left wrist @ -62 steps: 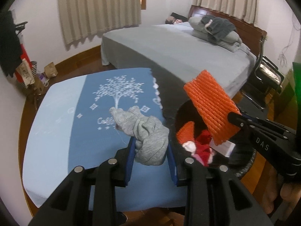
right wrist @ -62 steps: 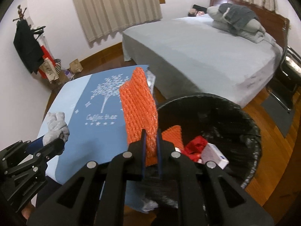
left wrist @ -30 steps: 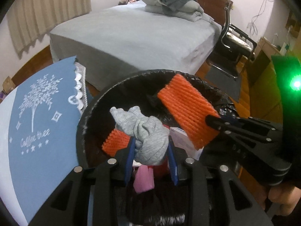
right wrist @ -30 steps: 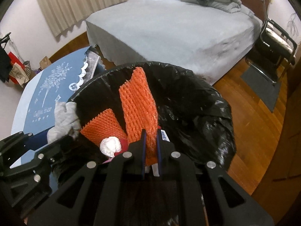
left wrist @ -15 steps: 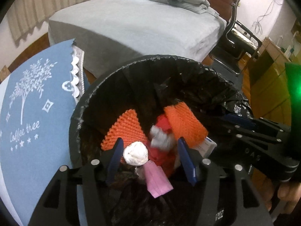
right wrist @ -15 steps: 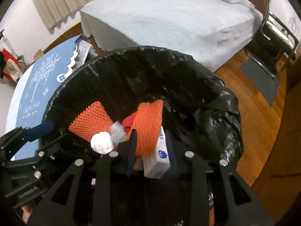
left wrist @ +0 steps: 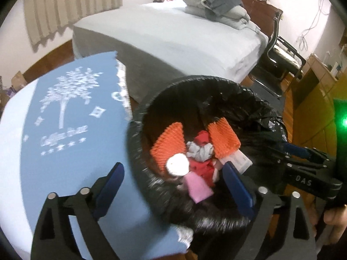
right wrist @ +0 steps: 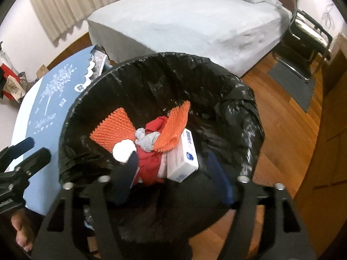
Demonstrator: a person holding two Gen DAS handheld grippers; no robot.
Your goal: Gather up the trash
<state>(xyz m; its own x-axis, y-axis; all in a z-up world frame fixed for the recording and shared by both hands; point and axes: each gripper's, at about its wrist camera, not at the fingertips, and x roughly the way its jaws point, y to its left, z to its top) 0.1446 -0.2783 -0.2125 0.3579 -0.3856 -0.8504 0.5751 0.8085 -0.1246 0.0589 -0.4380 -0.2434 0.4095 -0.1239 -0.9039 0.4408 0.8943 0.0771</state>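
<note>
The black-bagged trash bin (left wrist: 216,82) (right wrist: 238,91) sits below both grippers. Inside it lie the grey cloth wad (left wrist: 200,151) (right wrist: 146,139) and an orange foam net (left wrist: 224,140) (right wrist: 175,127), beside a second orange net (left wrist: 169,145) (right wrist: 112,130). My left gripper (left wrist: 173,177) hangs over the bin's near rim. Its jaws are opening wide and hold nothing. My right gripper (right wrist: 173,166) is above the bin with its jaws opening too, nothing pressed between the pads. In the left wrist view the right gripper (left wrist: 299,151) shows at the right.
A white box (right wrist: 184,156), a white ball (left wrist: 177,164), red cloth and pink paper (left wrist: 197,186) also lie in the bin. The table with the blue cloth (left wrist: 65,130) stands to the left. The bed (left wrist: 173,32) is behind, with a chair (left wrist: 282,49) and wooden floor (right wrist: 292,119) to the right.
Both grippers opened over the bin. The grey cloth fell from the left one and the orange net from the right one, and both now lie among the trash. The left gripper shifted toward the table.
</note>
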